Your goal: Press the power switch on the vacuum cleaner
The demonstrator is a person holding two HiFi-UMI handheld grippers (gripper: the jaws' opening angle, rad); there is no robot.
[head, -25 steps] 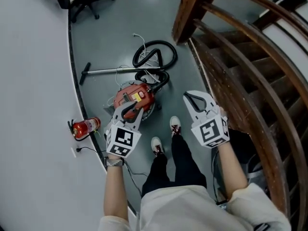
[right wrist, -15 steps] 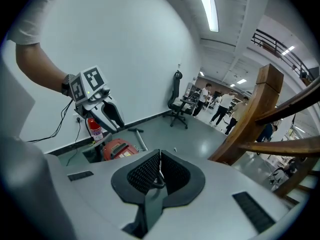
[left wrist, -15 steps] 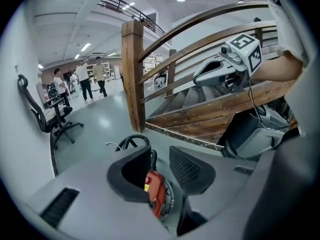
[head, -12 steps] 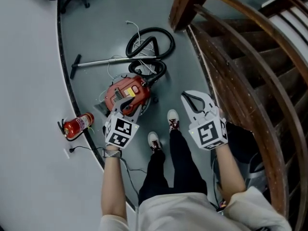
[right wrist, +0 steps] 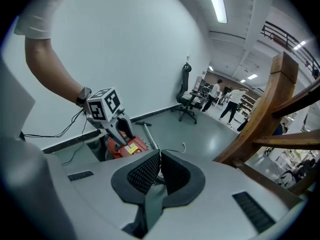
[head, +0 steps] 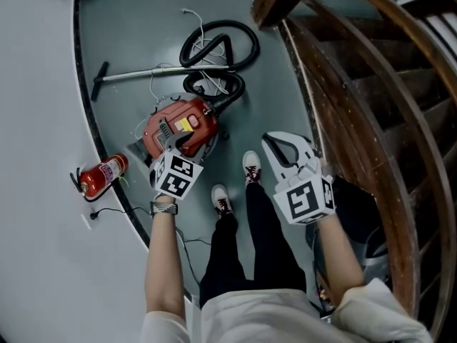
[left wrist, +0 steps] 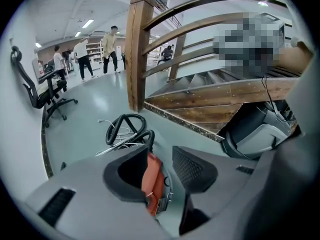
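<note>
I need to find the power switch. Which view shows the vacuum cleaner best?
The head view: the red vacuum cleaner shows whole, from above. The left gripper view shows only a red sliver of it; the right gripper view, a small part of it.

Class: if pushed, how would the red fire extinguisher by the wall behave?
The fire extinguisher lies on its side, a cylinder on smooth floor, so it would probably roll. Its handle end may check that. The metal-looking body suggests heavy for its size.
</note>
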